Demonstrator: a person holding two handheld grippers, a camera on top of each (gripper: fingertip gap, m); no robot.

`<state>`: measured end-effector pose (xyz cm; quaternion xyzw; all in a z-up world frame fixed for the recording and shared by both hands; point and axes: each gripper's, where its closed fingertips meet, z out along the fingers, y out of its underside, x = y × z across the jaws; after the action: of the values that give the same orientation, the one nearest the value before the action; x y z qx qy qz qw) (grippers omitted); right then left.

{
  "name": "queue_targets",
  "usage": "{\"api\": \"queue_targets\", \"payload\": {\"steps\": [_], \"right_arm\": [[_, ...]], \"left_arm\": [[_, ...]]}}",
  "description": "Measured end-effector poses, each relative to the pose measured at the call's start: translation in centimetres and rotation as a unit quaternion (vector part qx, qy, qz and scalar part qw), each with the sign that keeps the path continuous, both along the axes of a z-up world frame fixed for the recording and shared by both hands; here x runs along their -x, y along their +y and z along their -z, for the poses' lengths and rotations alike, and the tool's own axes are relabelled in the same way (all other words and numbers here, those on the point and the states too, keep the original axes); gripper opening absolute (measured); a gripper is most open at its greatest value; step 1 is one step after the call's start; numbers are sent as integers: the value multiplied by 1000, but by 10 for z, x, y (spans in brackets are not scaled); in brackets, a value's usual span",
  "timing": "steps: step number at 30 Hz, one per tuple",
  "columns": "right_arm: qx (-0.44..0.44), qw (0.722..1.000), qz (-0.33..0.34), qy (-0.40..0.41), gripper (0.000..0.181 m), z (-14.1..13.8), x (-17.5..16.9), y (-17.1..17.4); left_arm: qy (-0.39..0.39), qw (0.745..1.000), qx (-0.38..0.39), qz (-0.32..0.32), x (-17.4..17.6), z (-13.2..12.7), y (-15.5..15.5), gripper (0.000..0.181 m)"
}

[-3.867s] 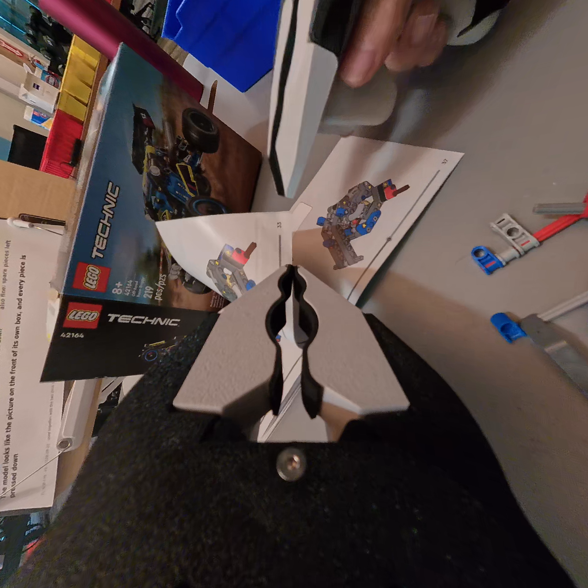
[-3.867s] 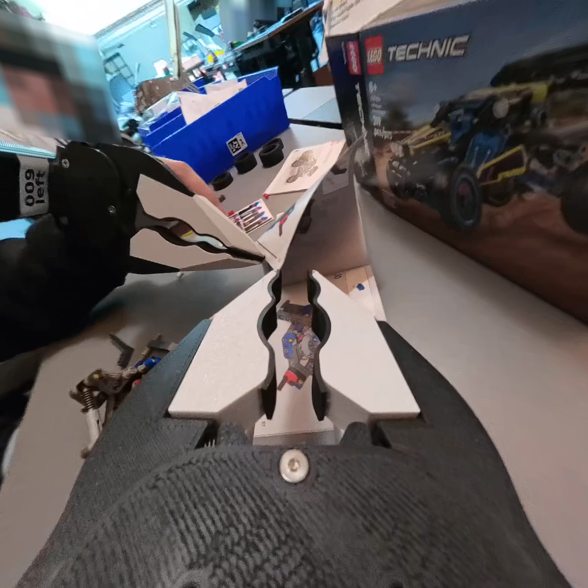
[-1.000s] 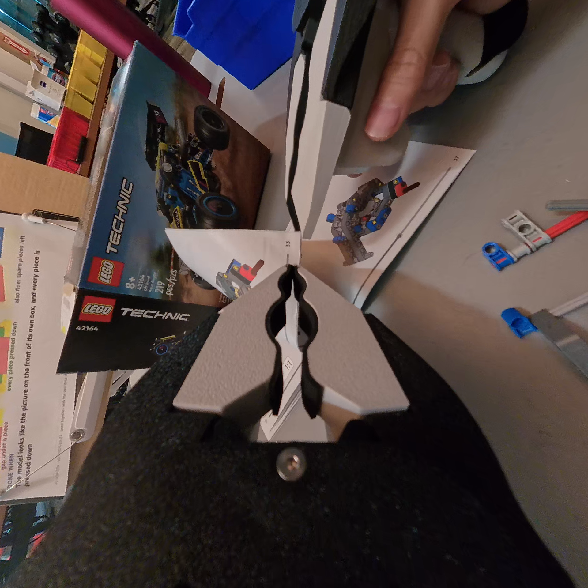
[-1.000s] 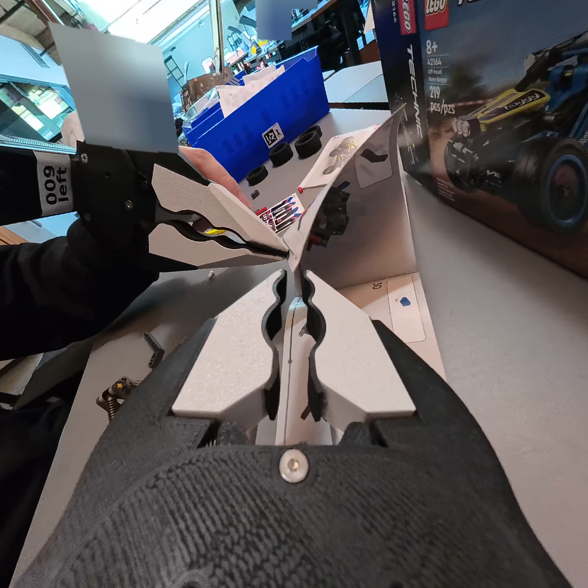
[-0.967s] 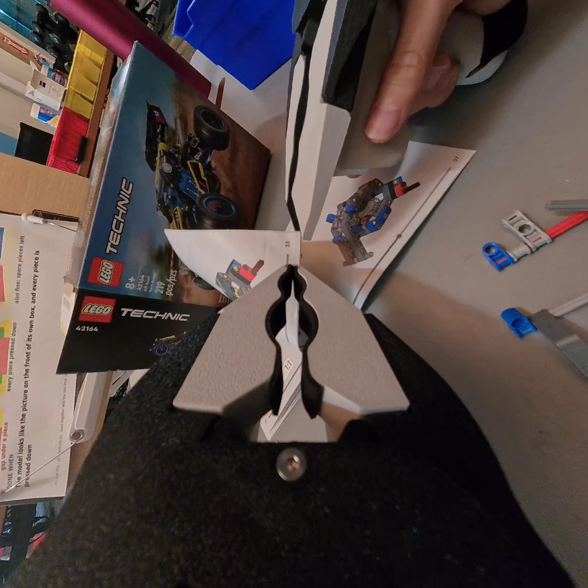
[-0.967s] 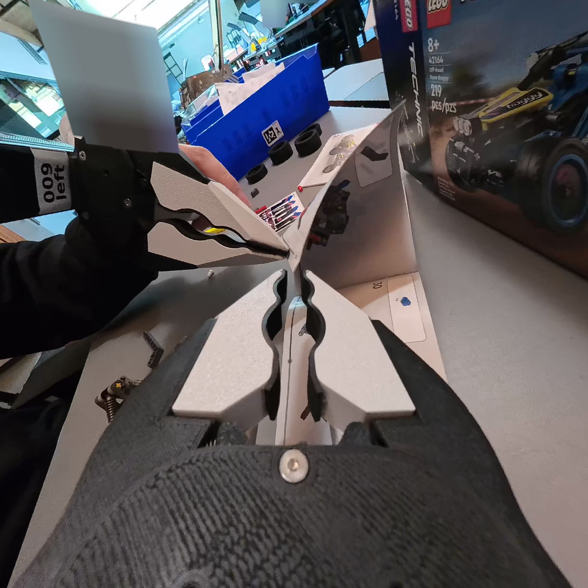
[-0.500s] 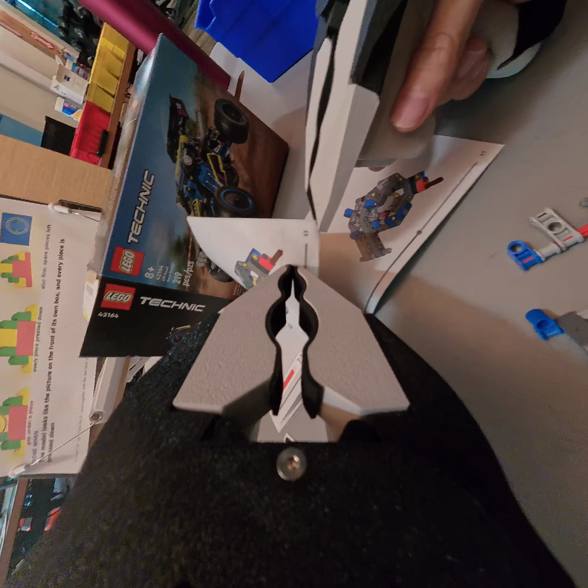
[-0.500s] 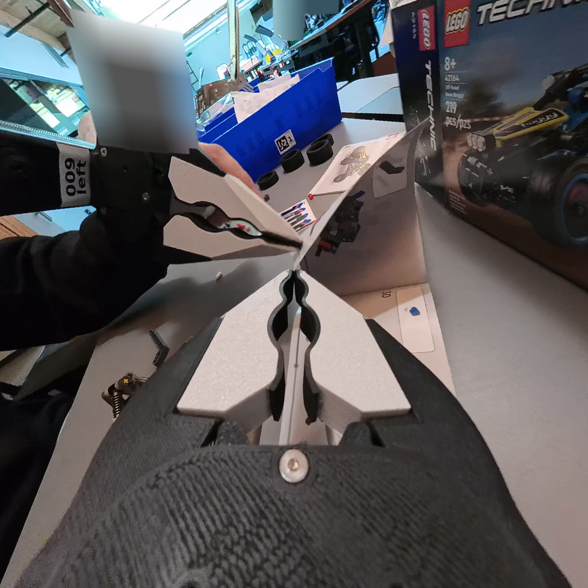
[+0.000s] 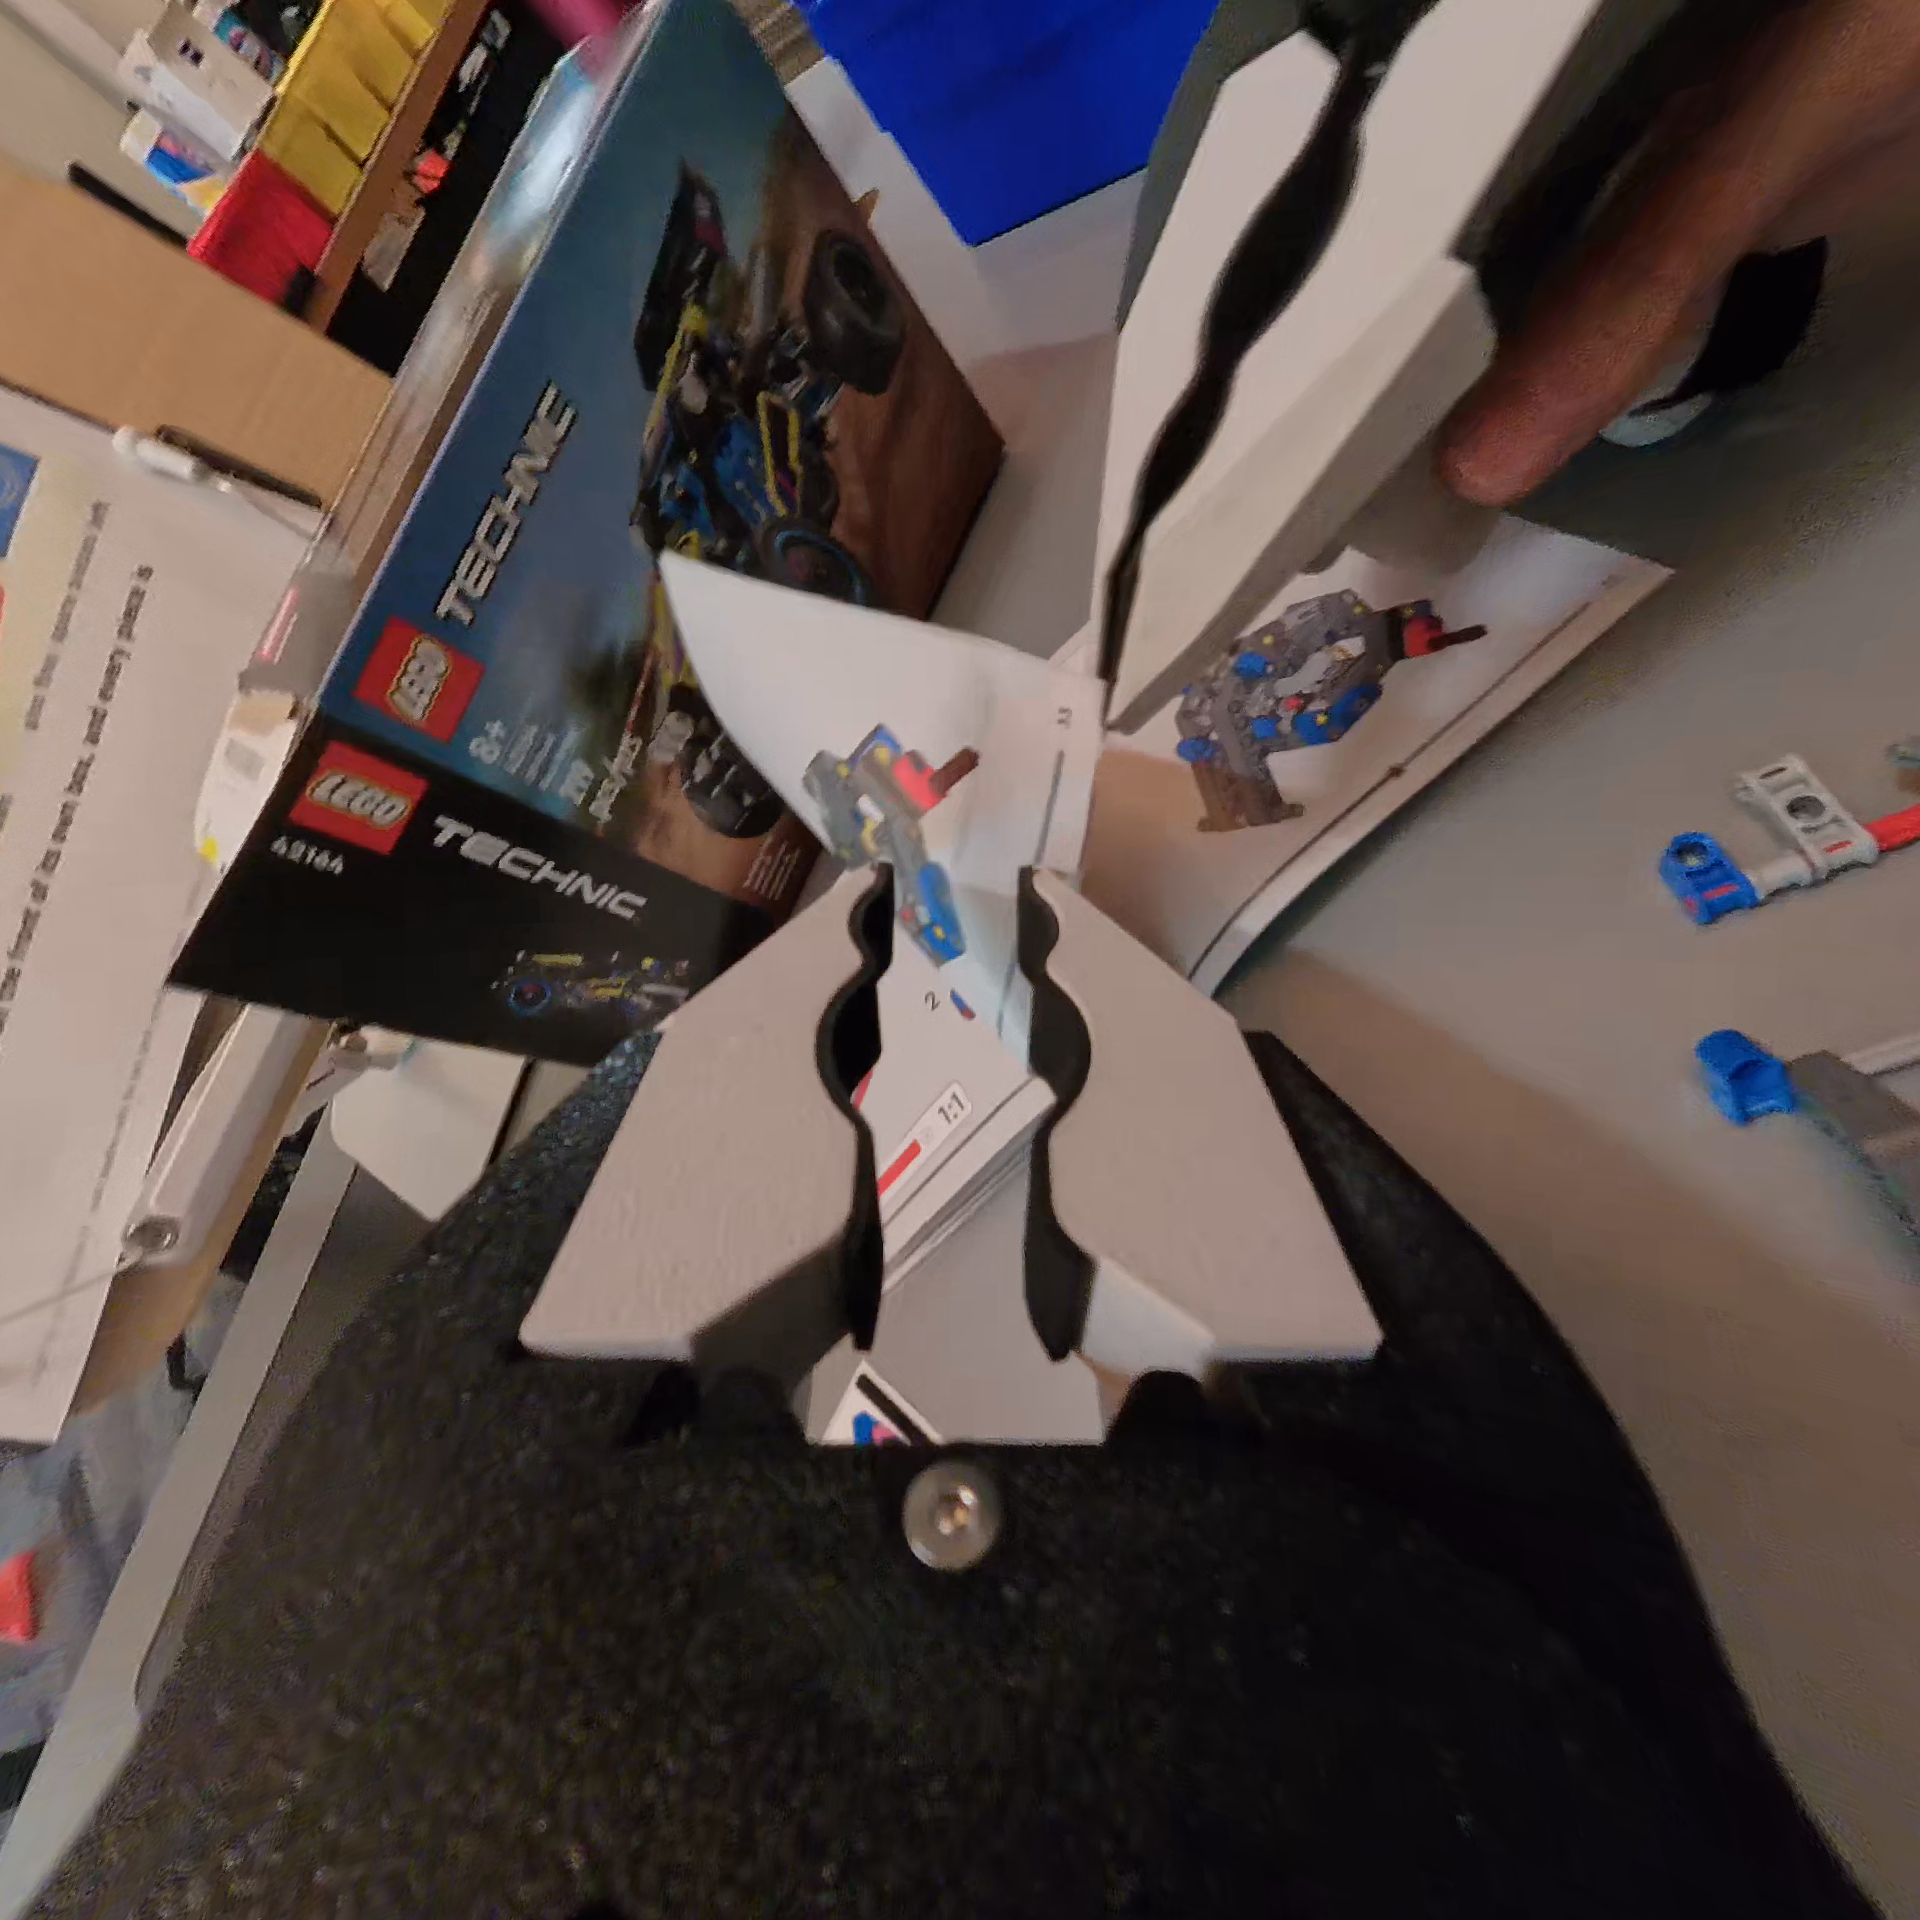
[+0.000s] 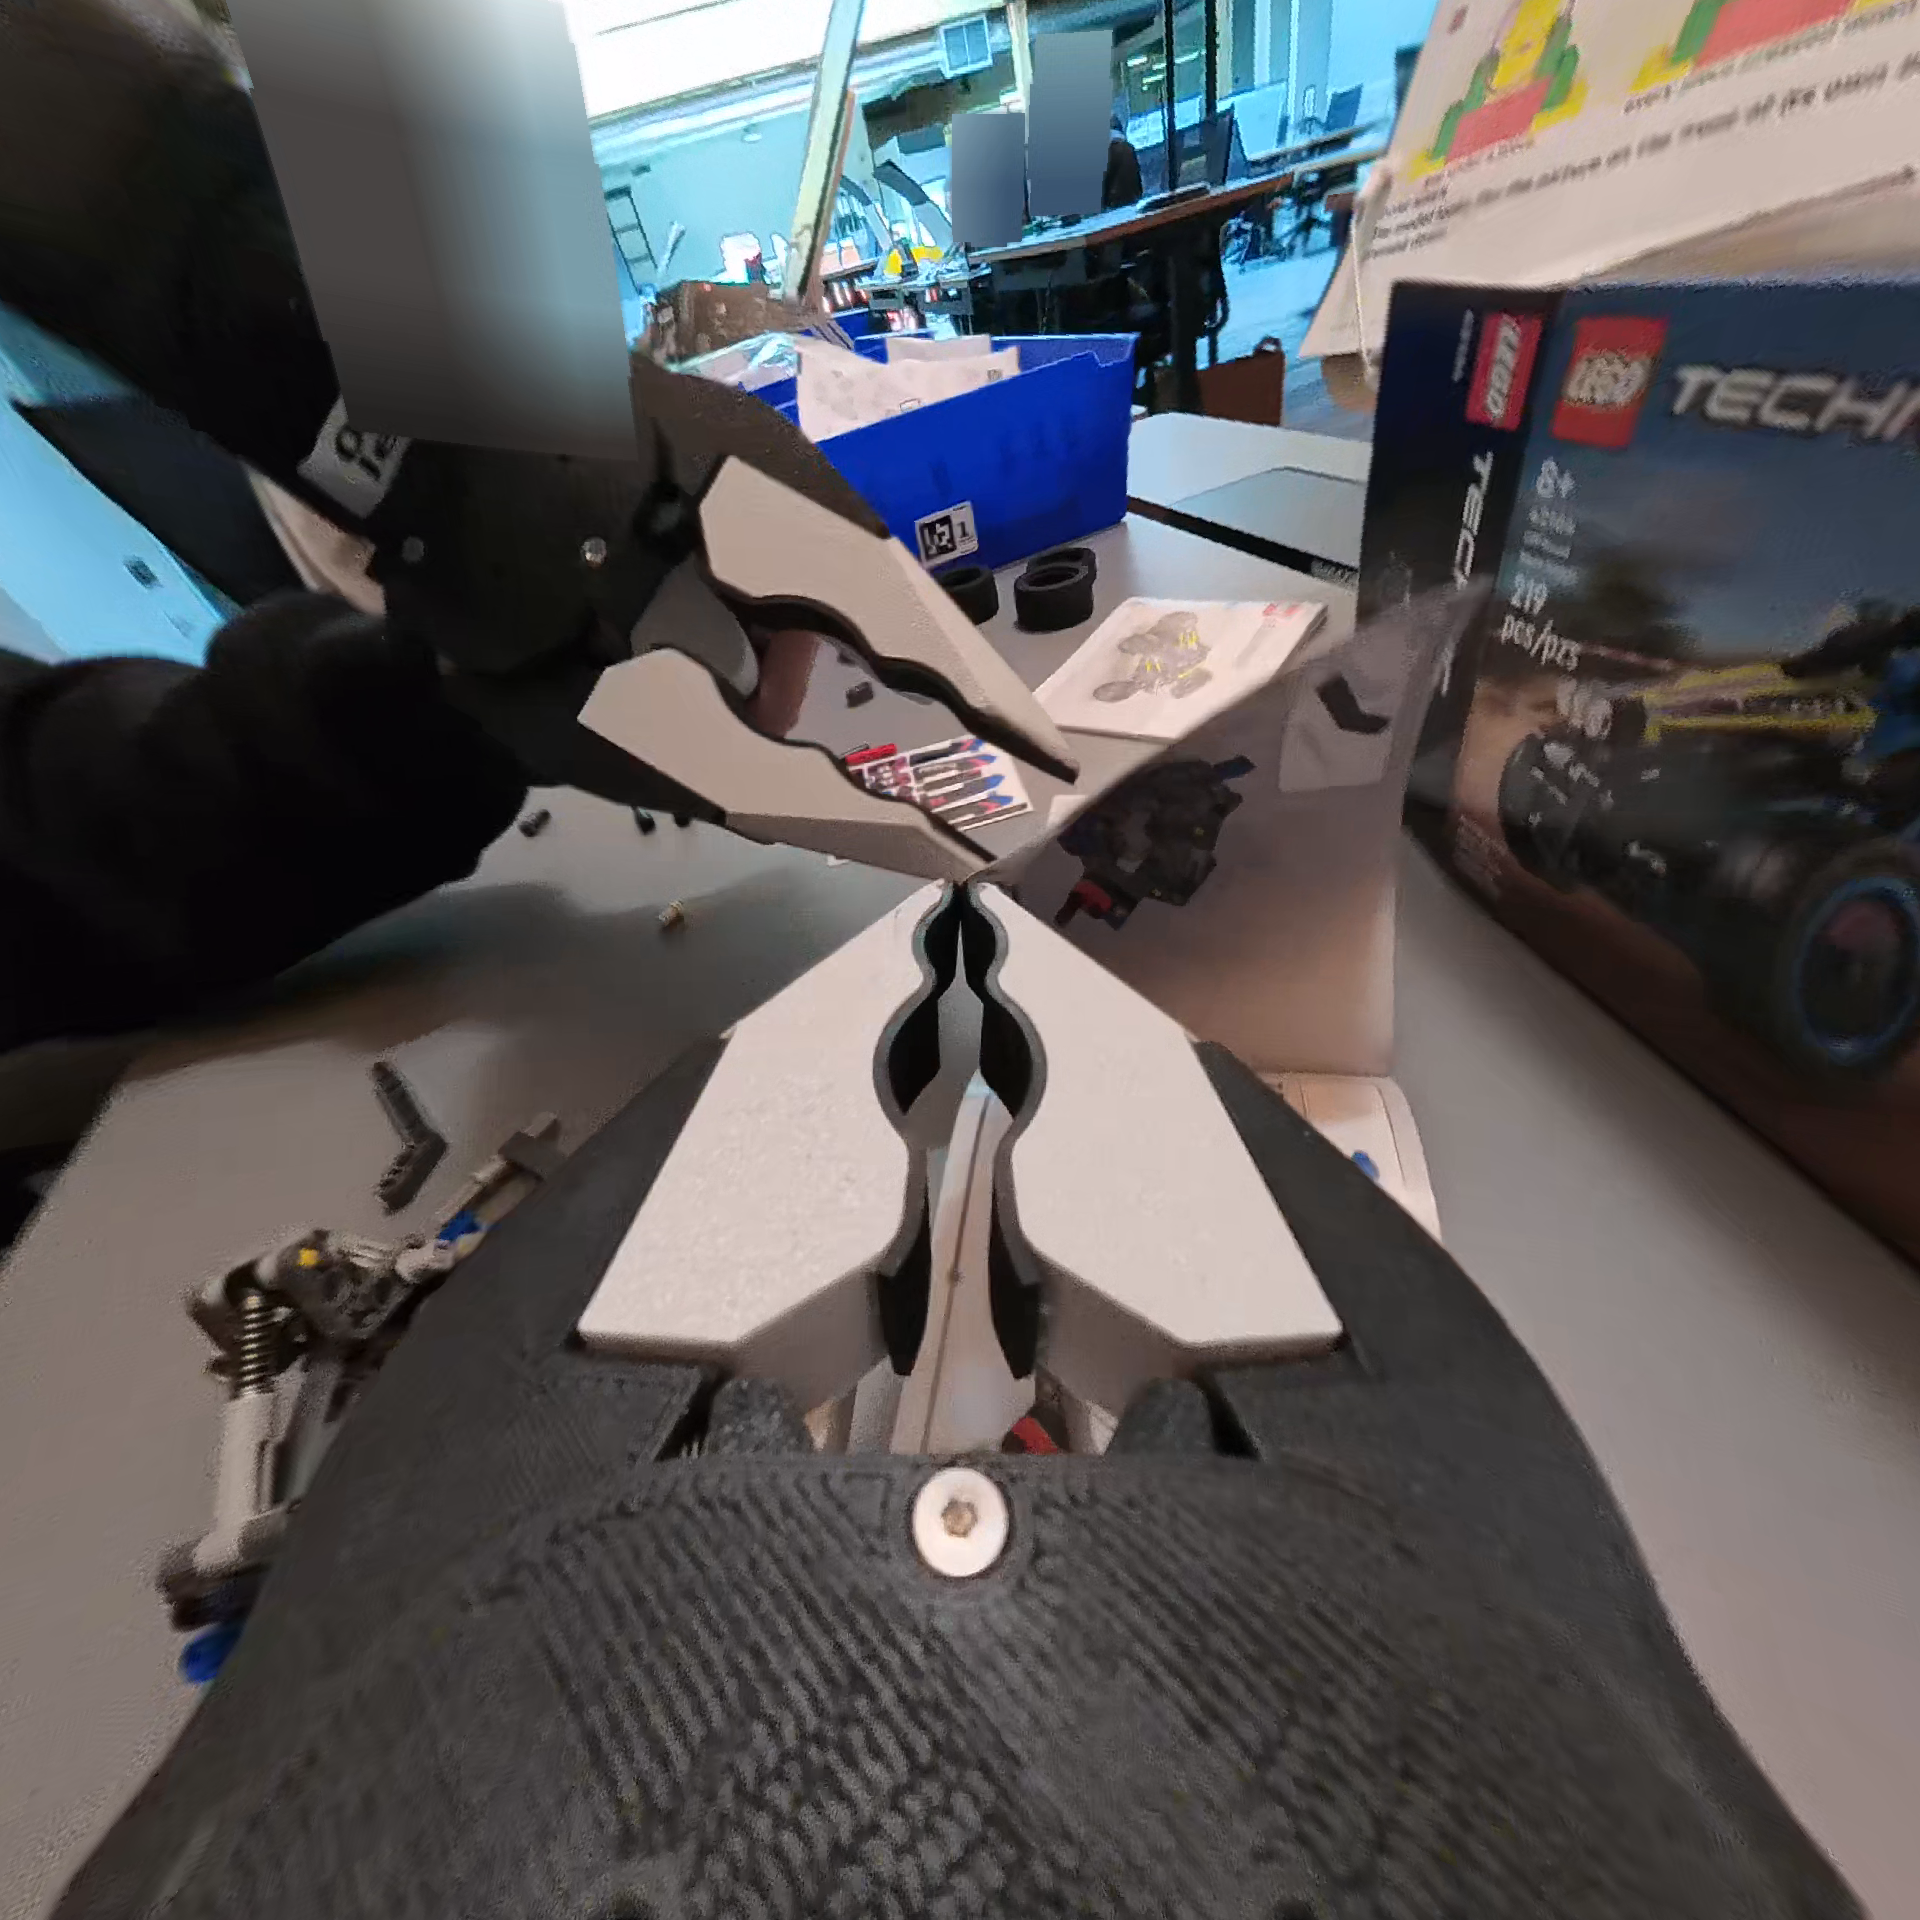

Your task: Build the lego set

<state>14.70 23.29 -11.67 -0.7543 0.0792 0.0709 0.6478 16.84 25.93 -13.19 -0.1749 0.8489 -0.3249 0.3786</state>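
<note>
**Page Turn in the Instruction Booklet**

The step in hand looks like turning a page, not joining parts. The right gripper (image 10: 961, 899) has its fingers pressed together on the corner of a lifted page (image 9: 883, 686) of the instruction booklet (image 9: 1455, 727), which lies open on the grey table (image 9: 1558, 1143) in front of the set's box (image 9: 582, 582). The left gripper (image 9: 956, 894) stands with its fingers apart, the page's lower part showing between them but not gripped.

The half-built model (image 10: 301, 1320) (springs visible) lies on the table near the right gripper, with loose pieces (image 9: 1766, 852) farther off. Next, probably, the right gripper carries the page over and flattens it; a light pull should avoid tearing.
</note>
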Motion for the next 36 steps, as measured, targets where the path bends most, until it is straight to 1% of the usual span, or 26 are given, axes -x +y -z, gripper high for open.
{"api": "queue_targets", "payload": {"steps": [3, 5, 7, 8, 10, 12, 14, 17, 20, 22, 24, 26, 28, 30, 31, 33, 34, 36], "right_arm": [[-1, 998, 8, -66, 0, -2, 3, 7], [-3, 995, 19, -98, 0, -4, 3, 12], [-10, 992, 30, -125, 0, -7, 3, 17], [-12, 990, 33, -138, 0, -9, 3, 20], [-14, 986, 37, -160, 0, -12, 3, 25], [-17, 984, 26, -174, 0, -14, 6, 33], [0, 981, 21, -190, 0, -11, 6, 42], [39, 974, 19, -221, 0, -5, 0, 57], [29, 972, 14, -231, 0, -11, 2, 69], [19, 972, 16, -233, 0, -17, 2, 71], [22, 969, -2, -246, 0, -20, 9, 66], [35, 960, -9, -276, 0, -22, 12, 55], [62, 960, -16, -274, 0, -16, 12, 46], [90, 960, -13, -264, 0, -3, 8, 43], [102, 960, -8, -261, 0, 5, 5, 45], [121, 958, -26, -258, 0, 22, 11, 52], [125, 956, -35, -264, 0, 27, 14, 56], [130, 952, -42, -275, 0, 30, 19, 62]], "left_arm": [[-2, 1000, 11, -25, -1, -1, 14, 20], [-5, 998, 22, -56, -4, -3, 26, 16], [4, 996, 28, -79, -5, 1, 36, 16], [17, 995, 26, -97, -6, 7, 43, 16], [69, 989, 20, -132, -7, 28, 58, 21], [108, 981, 34, -156, -9, 45, 69, 20], [125, 978, 55, -156, -11, 54, 70, 20], [139, 979, 54, -141, -15, 65, 69, 21], [177, 973, 86, -119, -10, 71, 56, 0], [199, 968, 109, -110, -5, 71, 49, 0], [252, 955, 142, -63, 14, 71, 29, 0], [285, 946, 150, -29, 31, 71, 15, 0], [310, 939, 148, 3, 48, 69, 5, 0], [323, 931, 167, 19, 57, 62, 1, 10], [323, 929, 180, 11, 56, 57, 6, 12], [296, 934, 197, -38, 44, 49, 26, 13], [278, 936, 205, -62, 38, 44, 38, 15], [253, 934, 237, -82, 32, 33, 53, 17]]}}
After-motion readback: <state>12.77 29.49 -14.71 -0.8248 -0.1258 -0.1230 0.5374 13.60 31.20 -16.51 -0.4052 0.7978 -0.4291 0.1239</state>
